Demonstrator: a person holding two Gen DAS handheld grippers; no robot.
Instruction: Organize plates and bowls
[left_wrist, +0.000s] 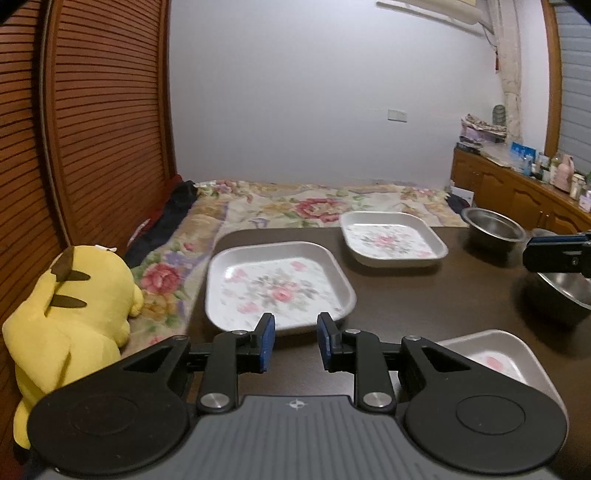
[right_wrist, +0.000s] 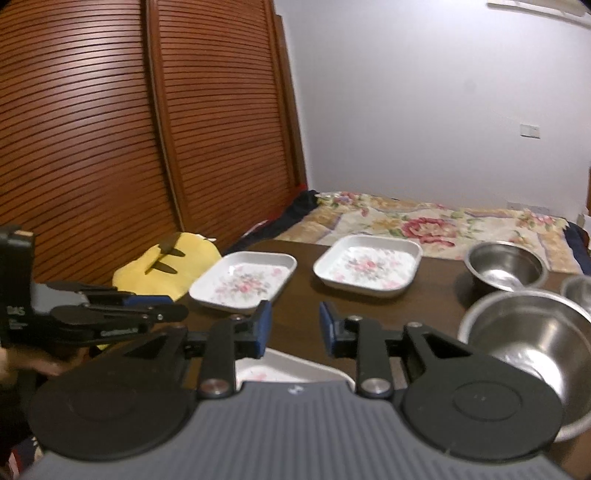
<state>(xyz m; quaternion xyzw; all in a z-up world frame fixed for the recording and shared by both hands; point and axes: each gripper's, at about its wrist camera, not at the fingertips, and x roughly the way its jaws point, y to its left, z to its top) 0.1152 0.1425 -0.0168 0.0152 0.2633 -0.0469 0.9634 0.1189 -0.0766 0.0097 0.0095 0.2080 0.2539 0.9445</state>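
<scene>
Three white square plates with pink flowers lie on the dark table (left_wrist: 424, 295). The near-left plate (left_wrist: 277, 286) (right_wrist: 243, 280) sits just ahead of my left gripper (left_wrist: 295, 341), which is open and empty. The far plate (left_wrist: 393, 238) (right_wrist: 369, 266) lies behind it. A third plate (left_wrist: 498, 360) (right_wrist: 288, 367) lies near and low, partly hidden by both grippers. Three steel bowls stand at the right: a large one (right_wrist: 532, 339) (left_wrist: 565, 291), a far one (right_wrist: 504, 264) (left_wrist: 493, 221) and one at the edge (right_wrist: 578, 290). My right gripper (right_wrist: 295, 325) is open and empty.
A yellow plush toy (left_wrist: 74, 314) (right_wrist: 166, 269) sits left of the table on a flowered bedspread (left_wrist: 314, 205). Wooden slatted doors (left_wrist: 92, 129) stand at the left. A wooden cabinet (left_wrist: 517, 184) with bottles stands at the back right.
</scene>
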